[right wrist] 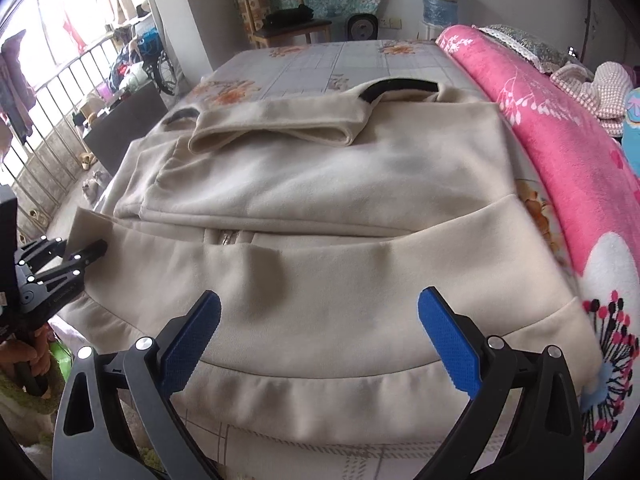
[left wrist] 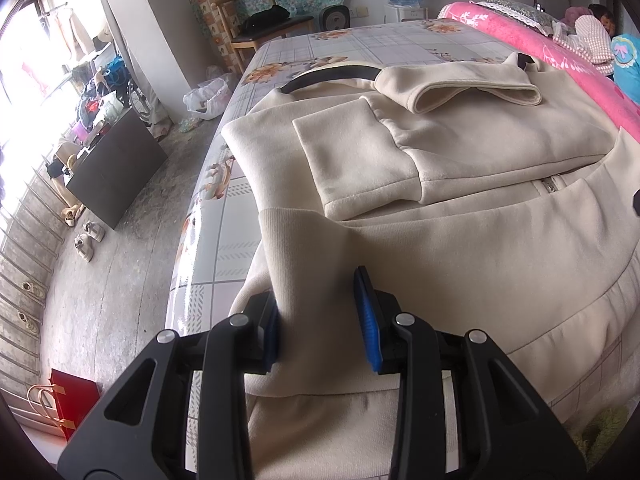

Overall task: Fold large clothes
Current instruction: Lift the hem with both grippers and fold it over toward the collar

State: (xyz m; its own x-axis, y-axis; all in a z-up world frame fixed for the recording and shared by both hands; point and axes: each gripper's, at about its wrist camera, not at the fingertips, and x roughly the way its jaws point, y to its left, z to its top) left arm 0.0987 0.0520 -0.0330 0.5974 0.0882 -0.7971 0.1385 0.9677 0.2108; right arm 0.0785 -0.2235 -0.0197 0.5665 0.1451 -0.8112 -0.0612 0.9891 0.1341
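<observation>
Gripping one cream jacket point(left wrist: 460, 232) hem, left claw point(left wrist: 316, 316), right claw point(right wrist: 320, 336) released above it, two sleeves folded.

cream jacket point(right wrist: 320, 280), pink floral blanket point(right wrist: 560, 152)

Left wrist view: close above the bed's point(left wrist: 224, 216) near left corner, angled down toward the far edge. Right wrist view: close over the near edge, facing likewise — both sharing the cream jacket point(left wrist: 460, 208) point(right wrist: 320, 248).
</observation>
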